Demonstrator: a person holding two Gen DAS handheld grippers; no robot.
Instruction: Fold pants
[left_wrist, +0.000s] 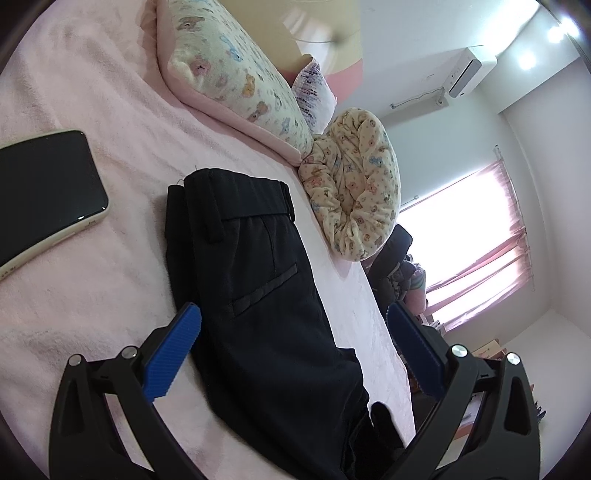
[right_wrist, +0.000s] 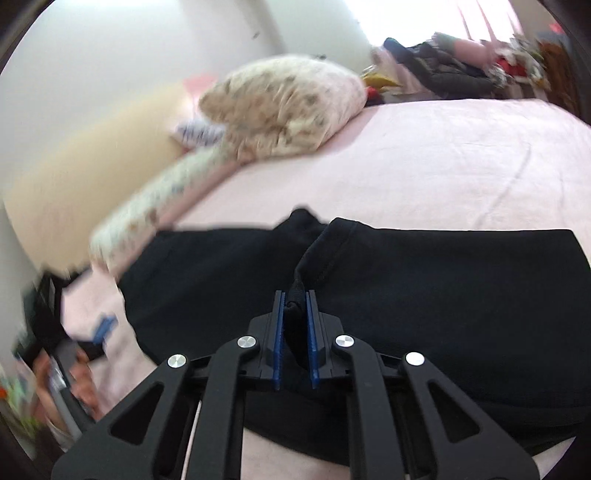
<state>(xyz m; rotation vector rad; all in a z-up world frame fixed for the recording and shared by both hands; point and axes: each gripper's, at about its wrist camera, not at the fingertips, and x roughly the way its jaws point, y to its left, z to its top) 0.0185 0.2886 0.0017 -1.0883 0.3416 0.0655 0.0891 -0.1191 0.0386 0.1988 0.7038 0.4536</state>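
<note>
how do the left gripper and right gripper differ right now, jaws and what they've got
The left gripper has its jaws spread wide, one on each side of the black pants, pinching nothing. The right gripper has its jaws nearly together, clamped on a bunched fold of the pants. The left view is sharp; the right view is blurred at its edges. Both have black frames with blue ribbed pads and point at the same pants on the pink bed.

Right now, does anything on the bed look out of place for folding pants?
Yes: a phone lies face up on the pink bedspread, beside the black pants' waistband. It has no part in the folding.
</note>
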